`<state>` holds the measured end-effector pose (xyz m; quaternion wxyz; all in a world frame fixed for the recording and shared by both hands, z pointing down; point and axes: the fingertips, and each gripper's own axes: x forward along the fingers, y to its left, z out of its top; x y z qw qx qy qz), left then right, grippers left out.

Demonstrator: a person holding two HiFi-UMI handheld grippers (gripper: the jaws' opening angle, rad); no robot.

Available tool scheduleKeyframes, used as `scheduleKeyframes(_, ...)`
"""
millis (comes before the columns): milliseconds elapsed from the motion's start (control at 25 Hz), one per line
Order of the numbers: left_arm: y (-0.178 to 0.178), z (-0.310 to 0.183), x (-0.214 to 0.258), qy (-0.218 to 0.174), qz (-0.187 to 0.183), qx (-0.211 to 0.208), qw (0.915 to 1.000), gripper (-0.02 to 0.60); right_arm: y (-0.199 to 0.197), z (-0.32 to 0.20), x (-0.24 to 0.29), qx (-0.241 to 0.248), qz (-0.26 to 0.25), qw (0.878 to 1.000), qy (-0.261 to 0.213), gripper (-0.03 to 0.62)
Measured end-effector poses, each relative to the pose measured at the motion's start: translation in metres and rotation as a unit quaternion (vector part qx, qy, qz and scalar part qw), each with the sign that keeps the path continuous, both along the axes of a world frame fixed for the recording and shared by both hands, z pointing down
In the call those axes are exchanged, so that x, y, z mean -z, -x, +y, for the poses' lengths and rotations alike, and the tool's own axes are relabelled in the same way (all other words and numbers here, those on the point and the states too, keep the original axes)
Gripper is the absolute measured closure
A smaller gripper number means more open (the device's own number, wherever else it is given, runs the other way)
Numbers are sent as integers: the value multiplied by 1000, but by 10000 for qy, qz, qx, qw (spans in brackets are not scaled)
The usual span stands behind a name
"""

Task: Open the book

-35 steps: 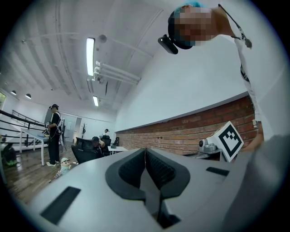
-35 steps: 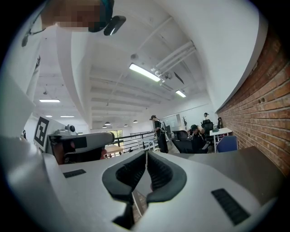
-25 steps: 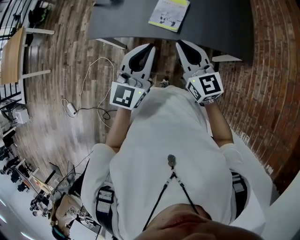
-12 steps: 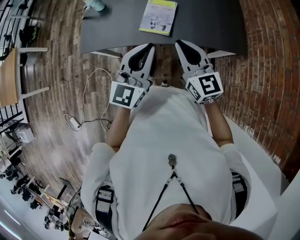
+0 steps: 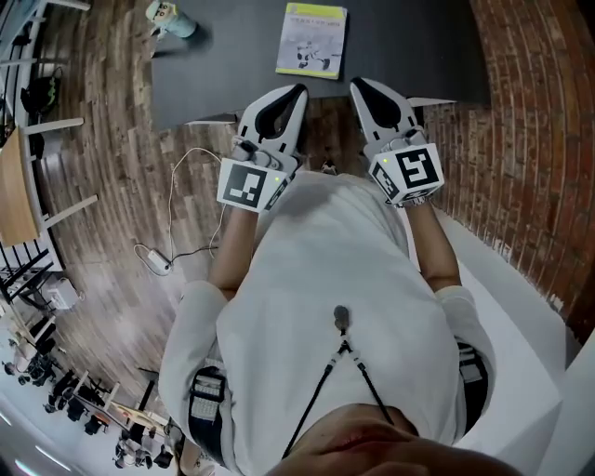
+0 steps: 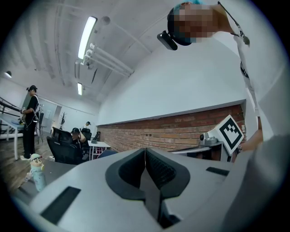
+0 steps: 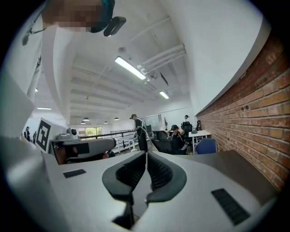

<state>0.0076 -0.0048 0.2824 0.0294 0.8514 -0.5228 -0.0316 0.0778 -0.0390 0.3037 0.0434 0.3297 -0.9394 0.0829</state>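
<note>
A closed book [image 5: 311,39] with a yellow-green and white cover lies on the dark table [image 5: 232,74], just beyond both grippers. My left gripper [image 5: 296,93] is held level near the table's front edge, its jaws shut on nothing. The right gripper [image 5: 358,85] hovers beside it, likewise shut and empty, just short of the book's near right corner. In the left gripper view the jaws [image 6: 145,152] meet with no gap, and in the right gripper view the jaws [image 7: 146,156] are pressed together too. Neither gripper view shows the book.
A small figurine bottle [image 5: 167,17] stands on the table's far left, also seen as a figurine [image 6: 37,170] in the left gripper view. A brick wall [image 5: 530,112] runs along the right. A cable with an adapter [image 5: 160,258] lies on the wooden floor at the left. People and office chairs are in the background.
The table and book have slid down in the head view, closer to both grippers. The figurine bottle has come into sight. Both grippers stay shut side by side.
</note>
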Motion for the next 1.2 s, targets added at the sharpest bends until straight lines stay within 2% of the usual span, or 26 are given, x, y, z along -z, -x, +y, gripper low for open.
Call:
scheduleKeyframes(200, 30, -35, -4, 72, -20, -370, 9993, 557, 31, -27, 5, -270, 22, 9996, -69, 556)
scheduleKeyframes(520, 57, -82, -7, 19, -78, -1015, 9948, 557, 60, -66, -1, -847, 106, 9964, 9, 556)
scheduleKeyframes(760, 73, -109, -9, 5, 226, -1334, 9908, 557, 78, -84, -6, -1219, 112, 9925, -4, 556)
scheduleKeyframes(920, 76, -116, -25, 104, 56, -1697, 9854, 557, 84, -85, -12, -1469, 167, 9890, 43, 556)
scheduleKeyframes(1080, 67, -122, -26, 18, 257, -1787, 9836, 557, 81, -84, -25, -1569, 254, 9872, 153, 556)
scheduleKeyframes(1200, 59, -125, -37, 94, 291, -1858, 9821, 557, 73, -85, -36, -1653, 302, 9855, 242, 556)
